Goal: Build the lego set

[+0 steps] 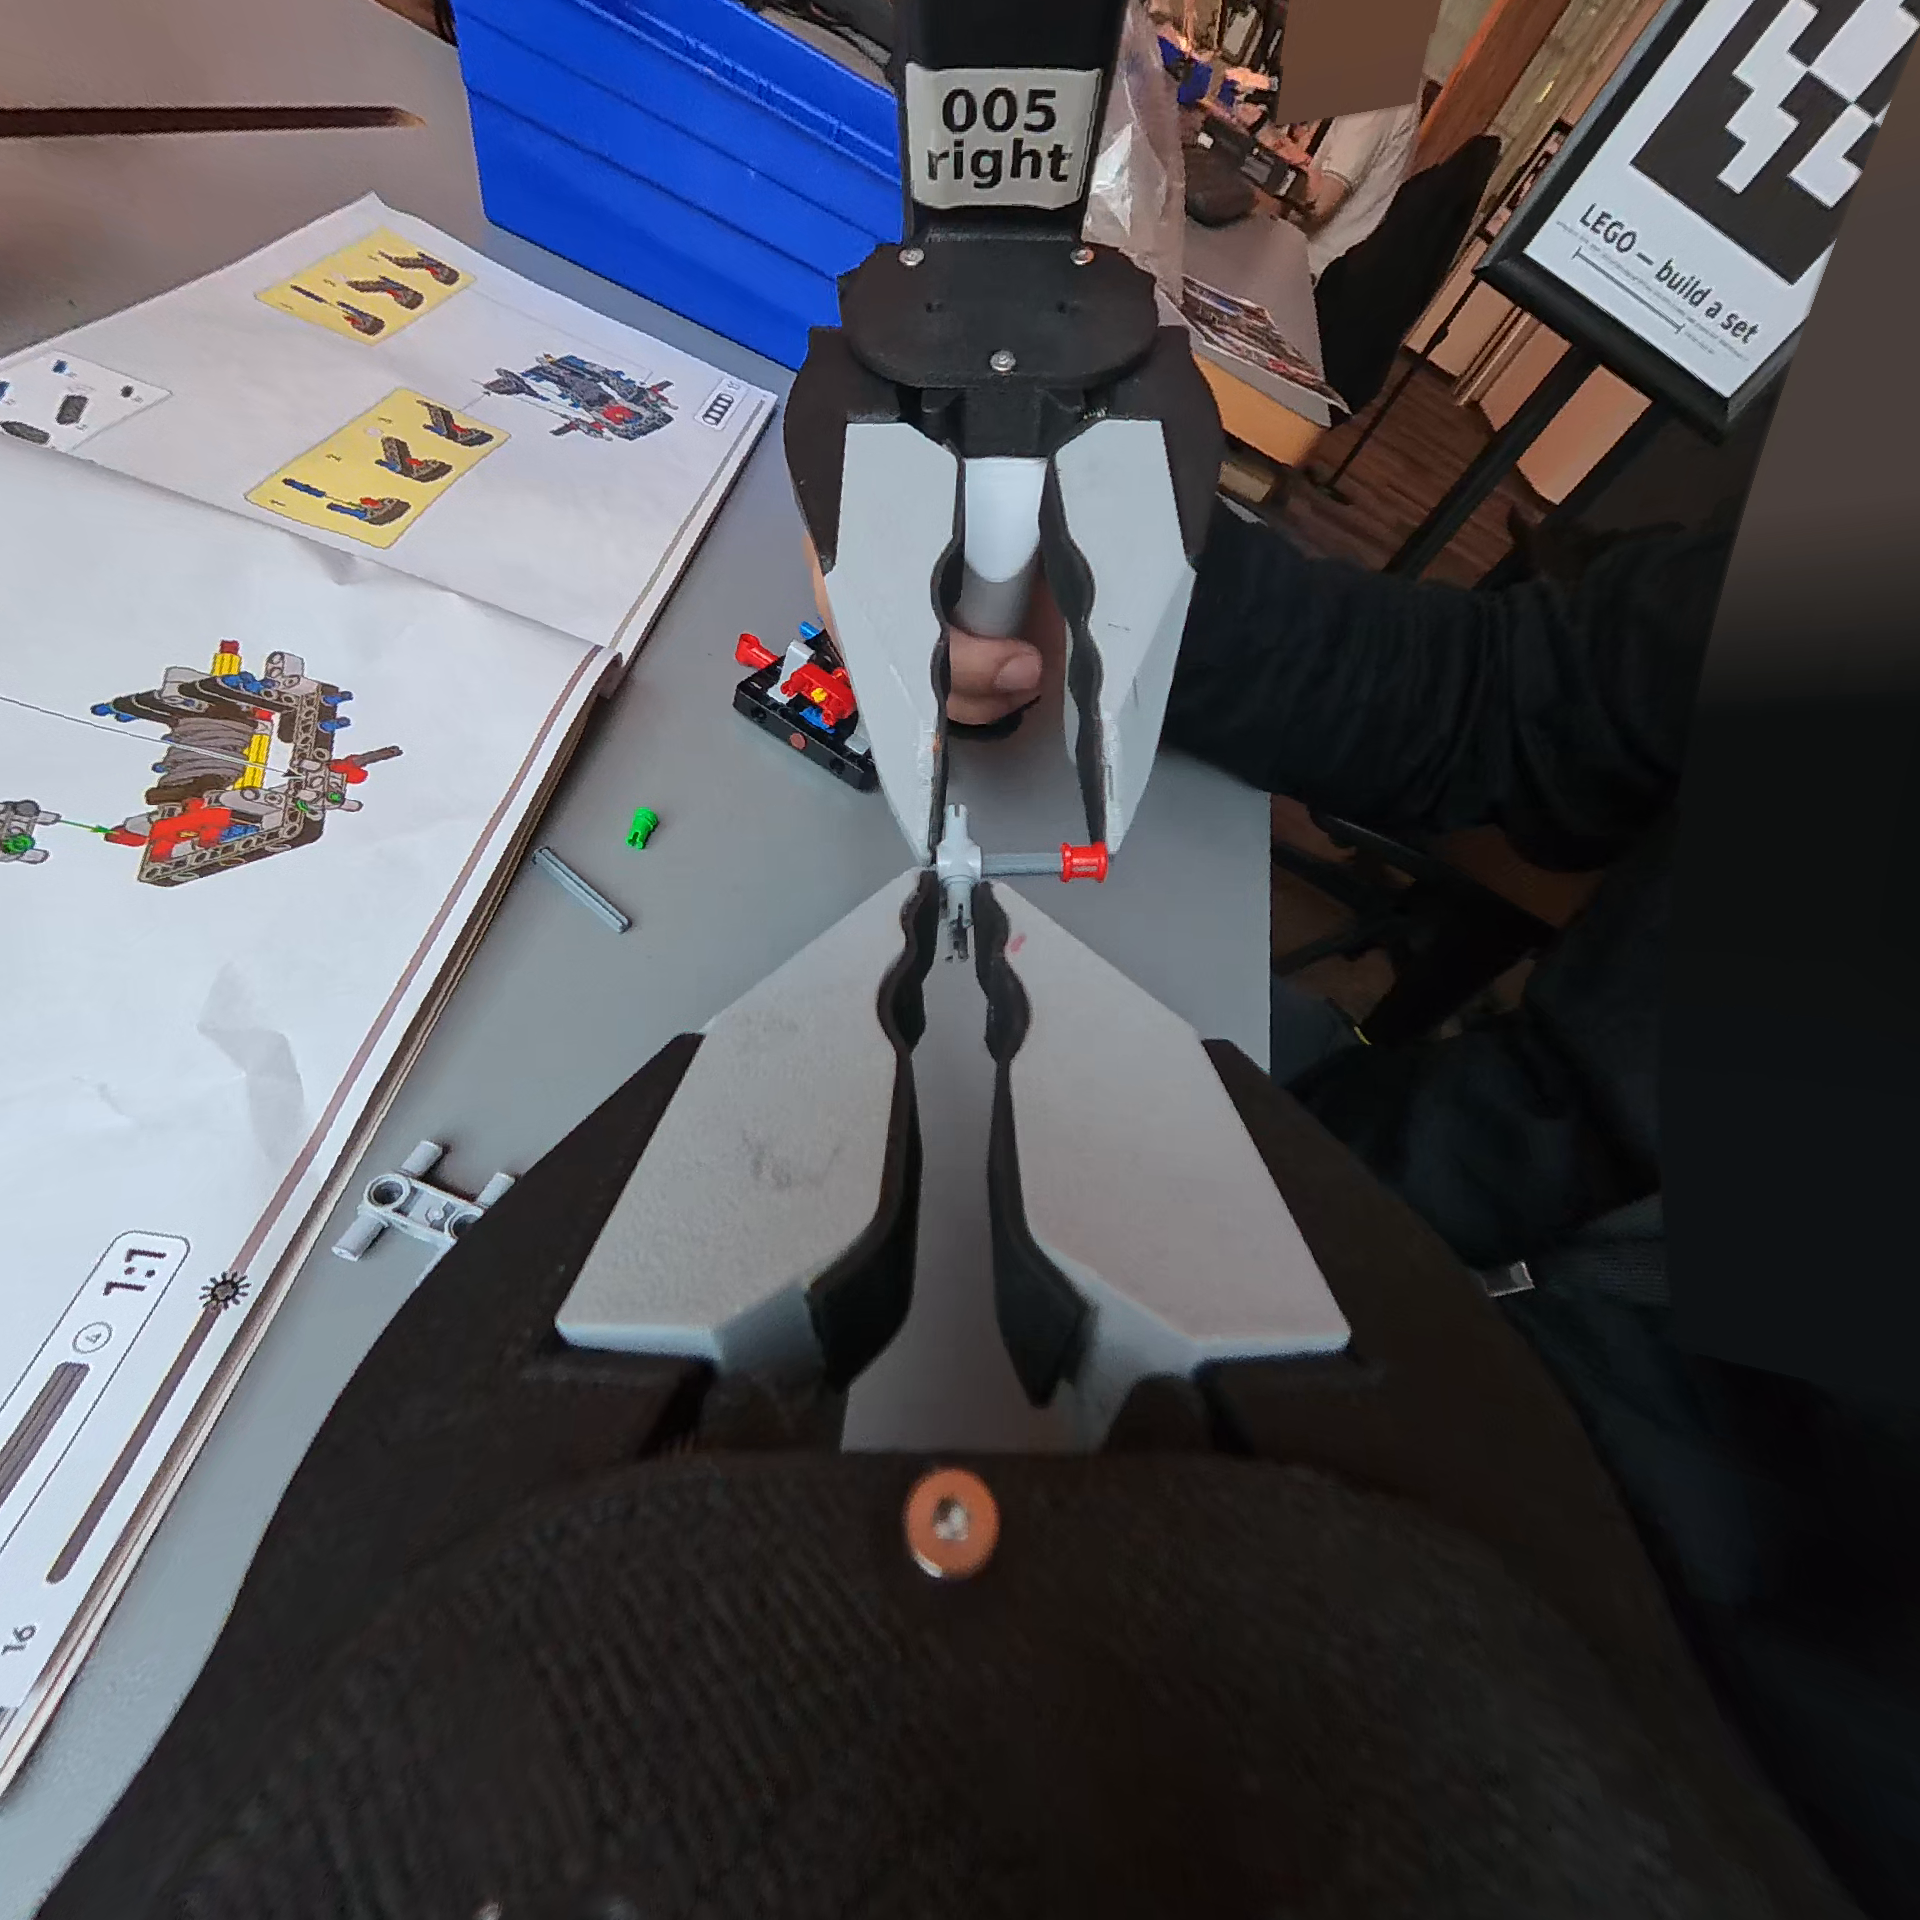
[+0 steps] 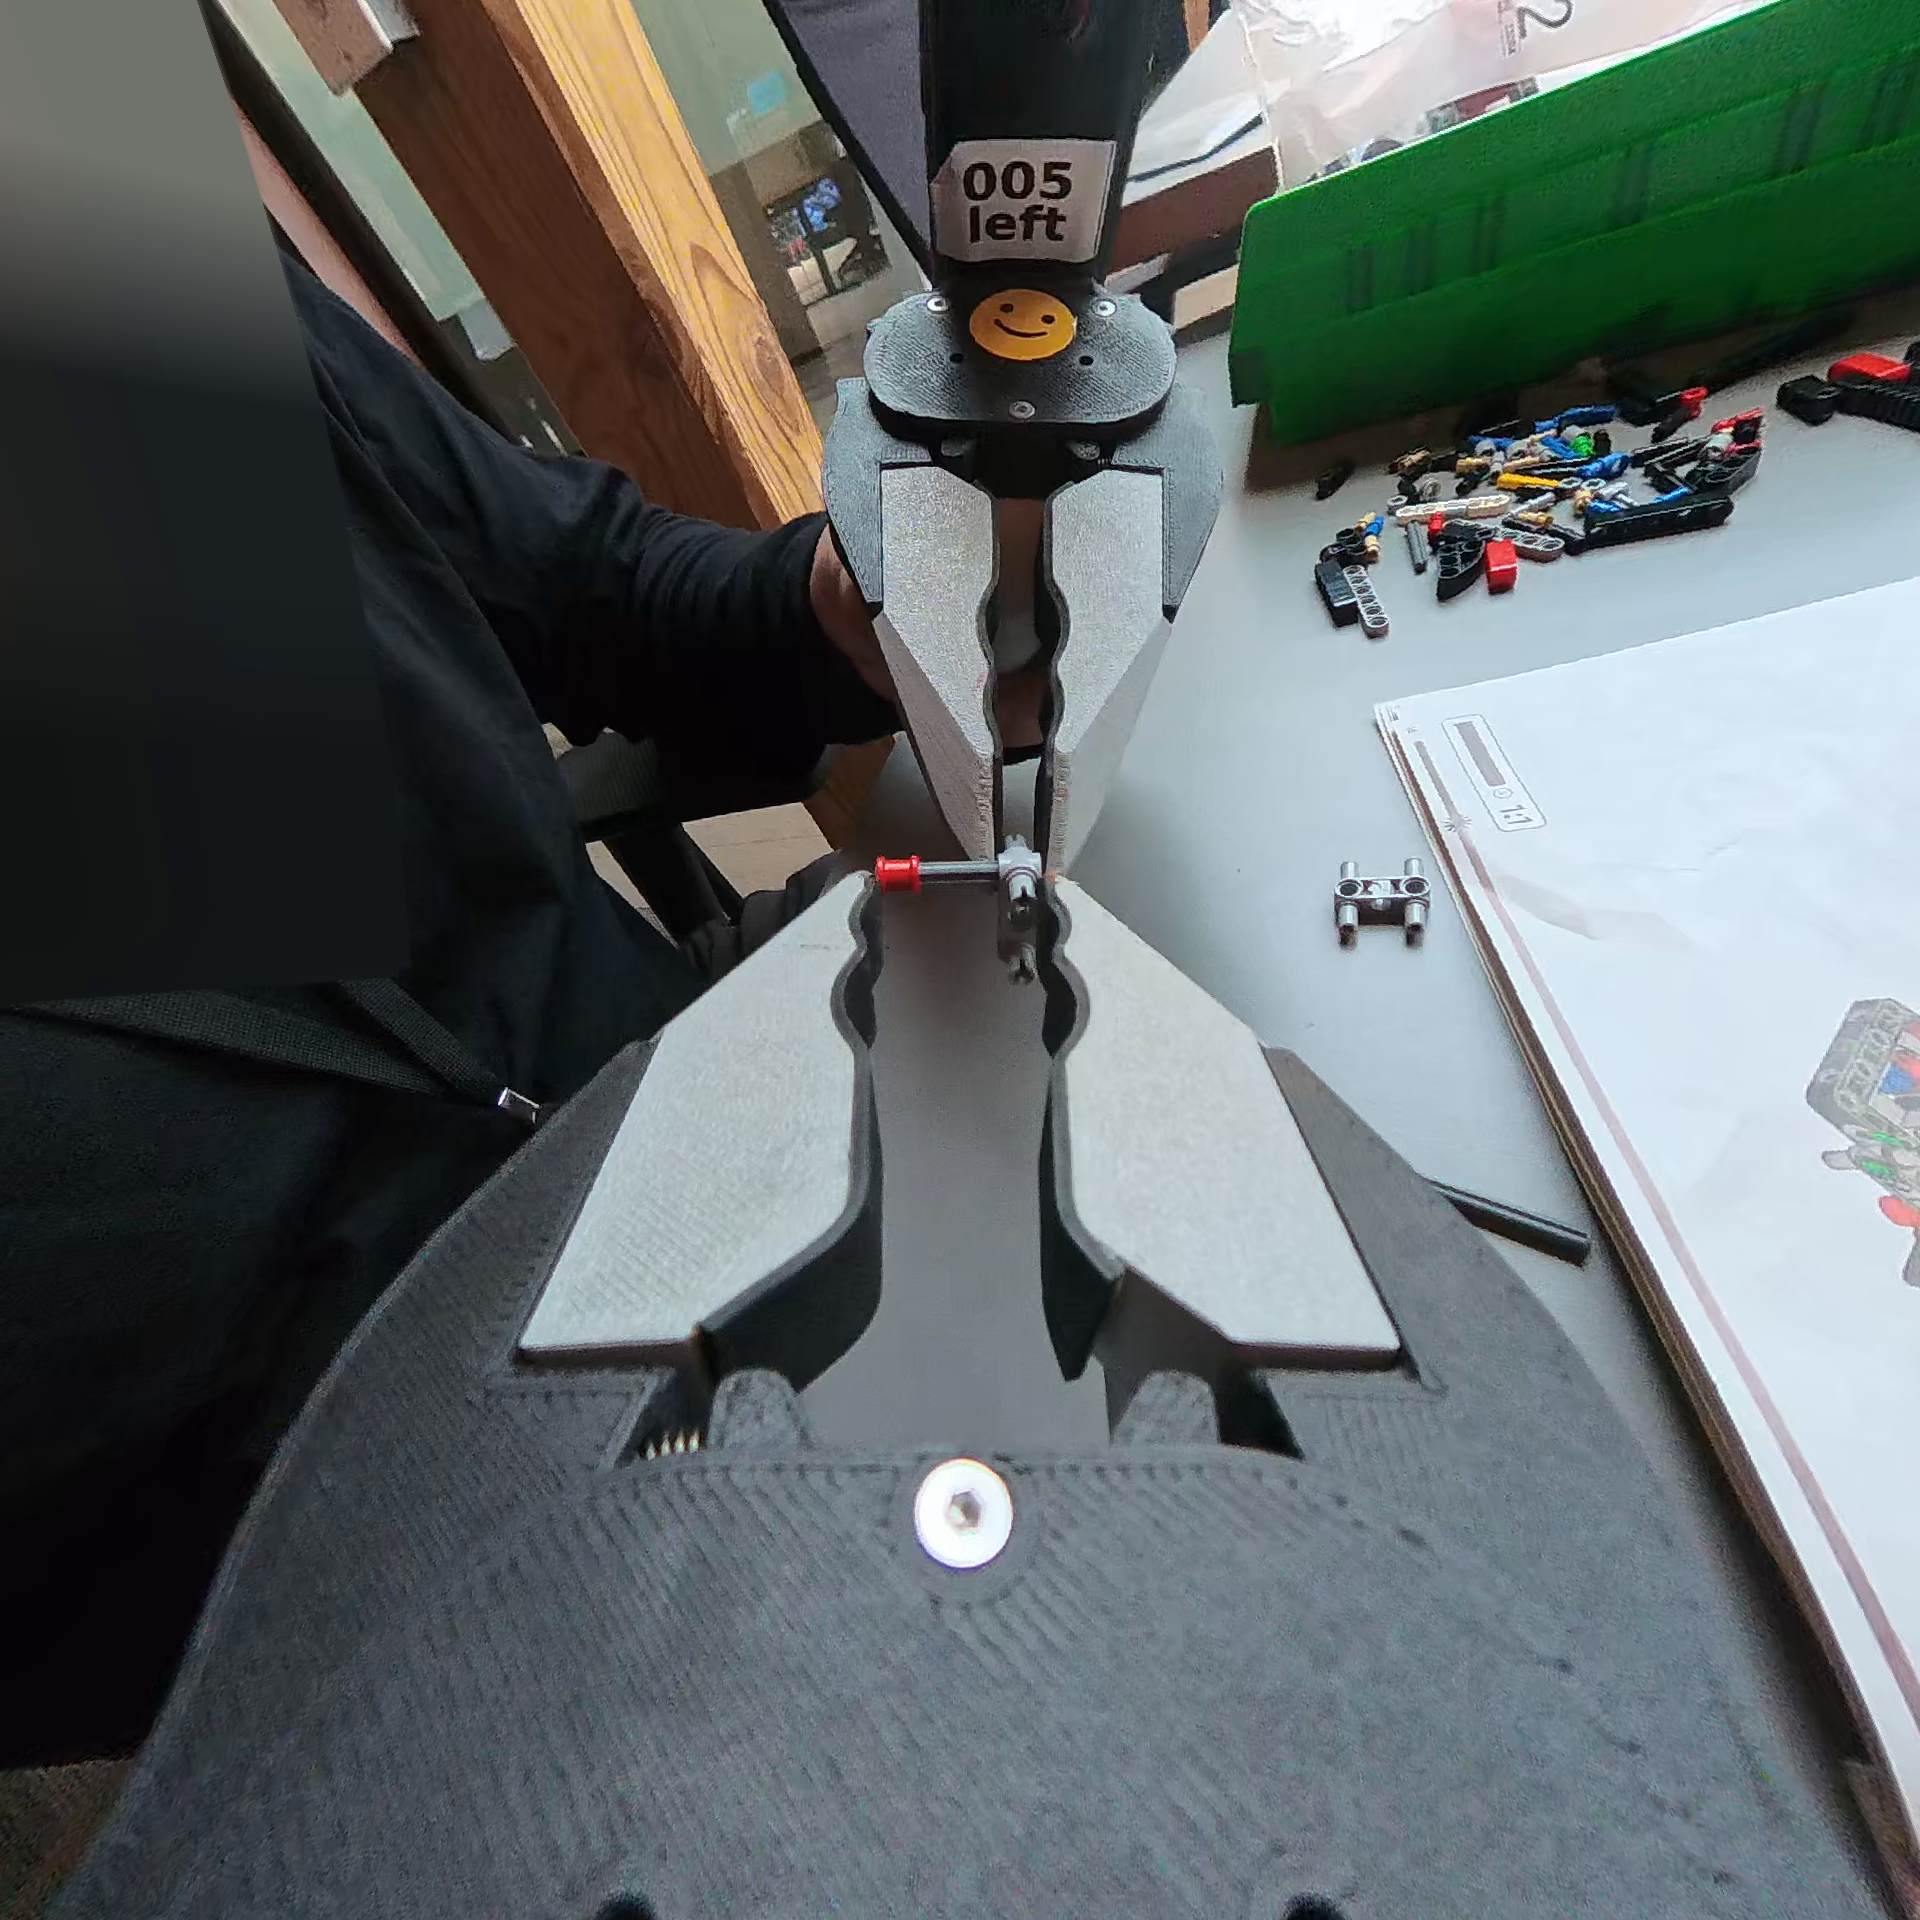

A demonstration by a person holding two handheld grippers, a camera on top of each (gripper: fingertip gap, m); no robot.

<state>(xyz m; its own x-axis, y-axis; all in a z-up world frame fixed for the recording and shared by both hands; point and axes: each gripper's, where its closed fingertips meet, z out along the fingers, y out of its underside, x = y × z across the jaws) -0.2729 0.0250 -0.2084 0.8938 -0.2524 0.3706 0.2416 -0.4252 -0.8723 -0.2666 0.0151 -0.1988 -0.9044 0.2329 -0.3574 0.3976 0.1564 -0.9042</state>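
A small grey connector hub [image 1: 956, 860] carries a grey axle with a red bush [image 1: 1083, 862] on its end. It is held in the air between the two grippers near the table edge. My left gripper [image 1: 954, 894] is shut on the lower stem of the hub. My right gripper [image 1: 1018, 842] comes from the opposite side. Its fingertips span the axle lengthwise, one against the red bush [image 2: 897, 873], the other beside the hub [image 2: 1018, 862]. The right wrist view shows my right gripper [image 2: 961, 894] and the left gripper [image 2: 1023, 842] meeting tip to tip.
An open instruction booklet [image 1: 260, 935] lies on the grey table [image 1: 748, 987], with a partly built model [image 1: 805, 707], a green pin [image 1: 642, 828], a grey axle [image 1: 582, 890] and a grey H-connector [image 2: 1380, 899] beside it. A blue bin [image 1: 675, 156], a green bin [image 2: 1558, 229] and several loose parts [image 2: 1538, 499] lie farther off. The tips of both grippers are at nearly the same place.
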